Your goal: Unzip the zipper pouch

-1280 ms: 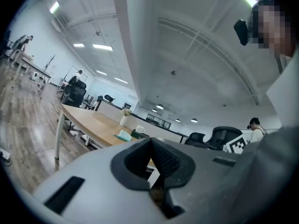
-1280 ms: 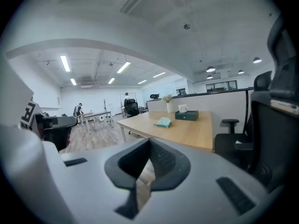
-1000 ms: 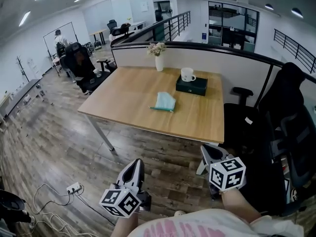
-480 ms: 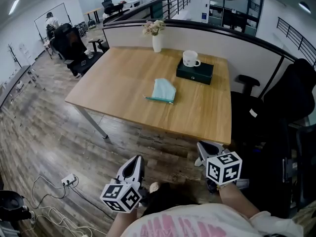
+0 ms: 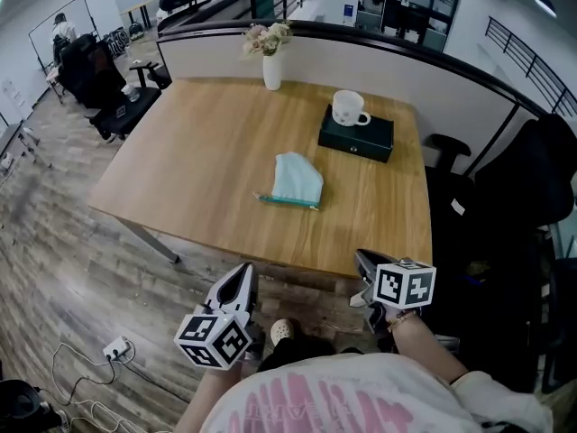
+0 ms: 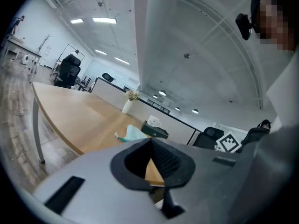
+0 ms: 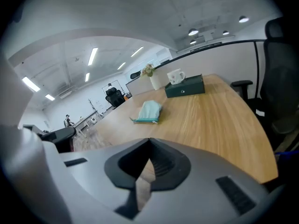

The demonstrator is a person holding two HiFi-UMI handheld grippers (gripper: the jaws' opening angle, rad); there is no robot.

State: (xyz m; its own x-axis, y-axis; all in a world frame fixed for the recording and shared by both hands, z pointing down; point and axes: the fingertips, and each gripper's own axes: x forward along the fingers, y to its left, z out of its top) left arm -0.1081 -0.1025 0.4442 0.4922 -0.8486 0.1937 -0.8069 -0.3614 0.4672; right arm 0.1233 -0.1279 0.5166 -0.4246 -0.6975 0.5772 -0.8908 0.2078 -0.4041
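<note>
A light teal zipper pouch (image 5: 296,179) lies flat near the middle of the wooden table (image 5: 180,170), its darker zip edge toward me. It also shows in the left gripper view as the pouch (image 6: 131,134) and in the right gripper view as the pouch (image 7: 149,111). My left gripper (image 5: 243,274) hangs off the table's near edge, shut and empty. Short of the table's near right corner, my right gripper (image 5: 361,260) is likewise shut with nothing in it. Both are well short of the pouch.
A dark green box (image 5: 356,135) with a white mug (image 5: 346,108) on it sits at the back right. A white vase of flowers (image 5: 270,66) stands at the far edge. Black office chairs (image 5: 514,206) crowd the right side. Cables and a power strip (image 5: 117,348) lie on the floor at left.
I have walked closer to the table; it now fills more of the head view. Both grippers have moved forward and down toward its near edge, still shut.
</note>
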